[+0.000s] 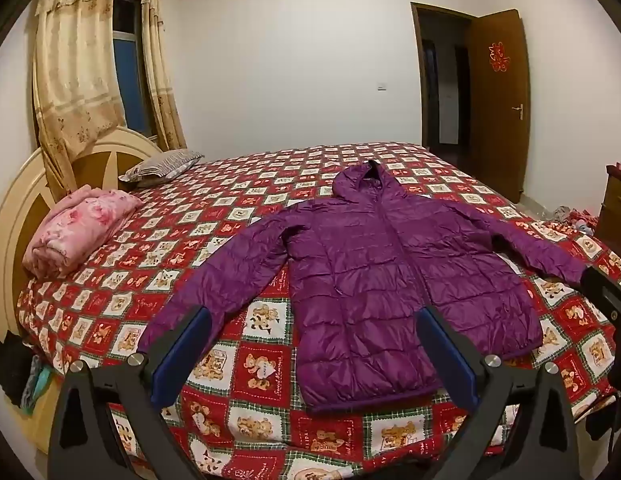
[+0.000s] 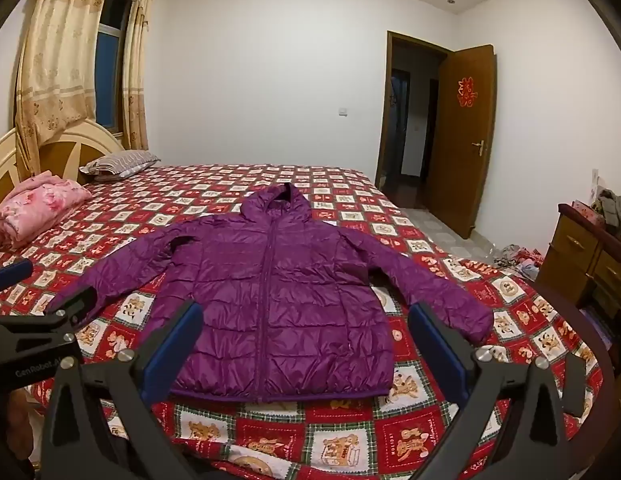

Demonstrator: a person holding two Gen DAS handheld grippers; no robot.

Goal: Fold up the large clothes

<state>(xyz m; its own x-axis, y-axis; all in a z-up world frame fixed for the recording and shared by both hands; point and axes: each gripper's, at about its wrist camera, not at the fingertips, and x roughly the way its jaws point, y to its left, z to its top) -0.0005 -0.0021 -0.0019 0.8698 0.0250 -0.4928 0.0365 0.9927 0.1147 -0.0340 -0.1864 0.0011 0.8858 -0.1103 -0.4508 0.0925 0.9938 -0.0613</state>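
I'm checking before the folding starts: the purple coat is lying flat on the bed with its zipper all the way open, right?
Not quite. The purple coat does lie flat on the bed, but its zipper is closed all the way up the front, not open. The right wrist view shows it best.

This is a home bedroom. A wide bed (image 2: 350,420) with a red patterned cover fills the frame, its headboard (image 2: 6,148) and pillow (image 2: 118,162) at left, below a curtained window (image 2: 108,68). A wooden door (image 2: 462,136) stands open at upper right, with a dresser (image 2: 582,256) at the right edge.
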